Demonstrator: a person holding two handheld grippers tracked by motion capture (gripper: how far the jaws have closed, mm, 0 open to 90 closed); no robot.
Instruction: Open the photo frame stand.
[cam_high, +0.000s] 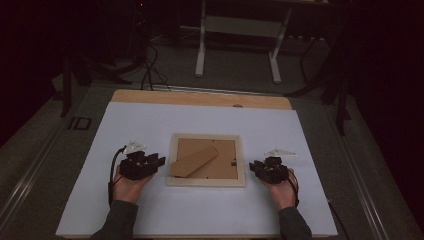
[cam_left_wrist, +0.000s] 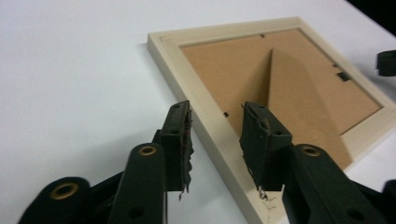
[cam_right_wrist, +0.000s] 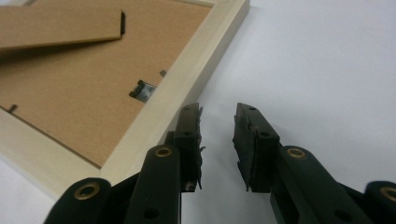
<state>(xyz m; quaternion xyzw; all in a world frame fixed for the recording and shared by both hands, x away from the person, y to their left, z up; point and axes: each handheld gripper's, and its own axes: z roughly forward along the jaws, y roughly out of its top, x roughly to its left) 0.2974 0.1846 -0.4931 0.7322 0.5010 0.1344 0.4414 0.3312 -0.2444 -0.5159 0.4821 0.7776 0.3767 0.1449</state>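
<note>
Left hand-held gripper (cam_high: 159, 161) and right hand-held gripper (cam_high: 252, 166): I see both with jaws apart, gripping nothing, flanking the picture frame (cam_high: 206, 180). It lies face-down mid-worktop (cam_high: 150, 120), long axis left-right, its cardboard stand (cam_high: 192, 161) pointing toward my left gripper.

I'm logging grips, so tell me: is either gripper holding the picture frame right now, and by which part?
Nothing is held. The left gripper is open above the picture frame edge; the right gripper is open beside it.

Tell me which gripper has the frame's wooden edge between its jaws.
The left gripper: its open jaws straddle the picture frame rail without pressing it. The right gripper has its open jaws over bare white table beside the frame.
</note>
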